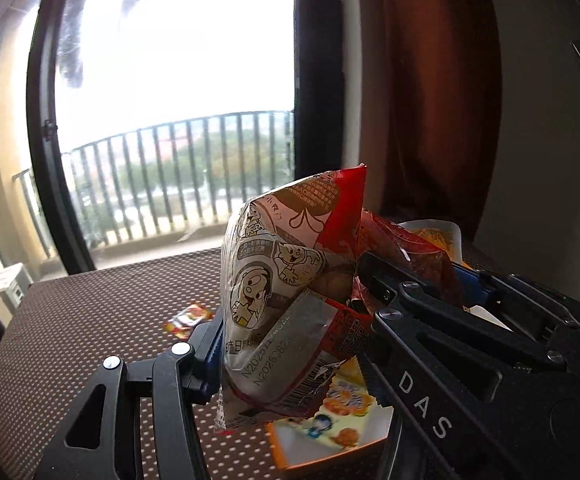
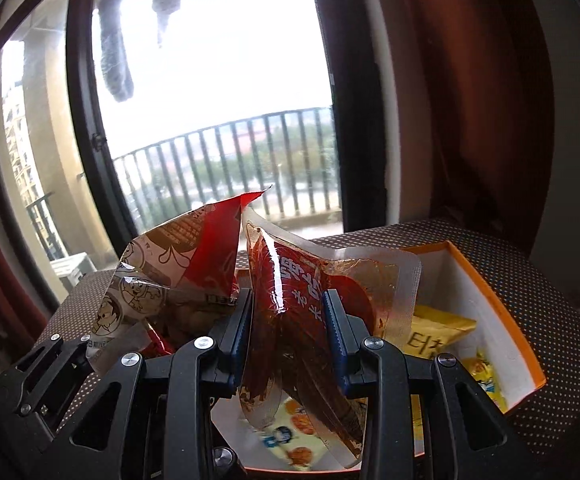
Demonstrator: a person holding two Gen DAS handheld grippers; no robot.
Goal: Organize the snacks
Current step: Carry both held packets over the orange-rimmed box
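We find the left gripper [image 1: 286, 320] closed on a cartoon-printed packet [image 1: 274, 280], silver-white with a red corner and a barcode near its lower edge. The packet is puffed and creased, its red tip pointing up. It hangs above the near left corner of the orange-rimmed box [image 1: 290, 454]. Far left of it, a small red-and-yellow sachet [image 1: 188, 318] lies alone on the dotted brown tablecloth [image 1: 90, 320], with open cloth all around it.

In the right wrist view, the same cartoon-printed packet [image 2: 162, 276] stands just left of a glossy red pouch [image 2: 290, 304], and their upper edges touch or nearly touch; we cannot tell which. The right gripper [image 2: 288, 320] is closed on this pouch, its blue pads [image 2: 336, 320] pinching the middle. The pouch has clear sealed borders and dark red contents, and it tilts over the box [image 2: 490, 280].

Inside the box we note a yellow packet [image 2: 438, 332] at the right and a pale cartoon packet [image 2: 290, 440] on the floor. The right wall stands upright; open room remains along it.
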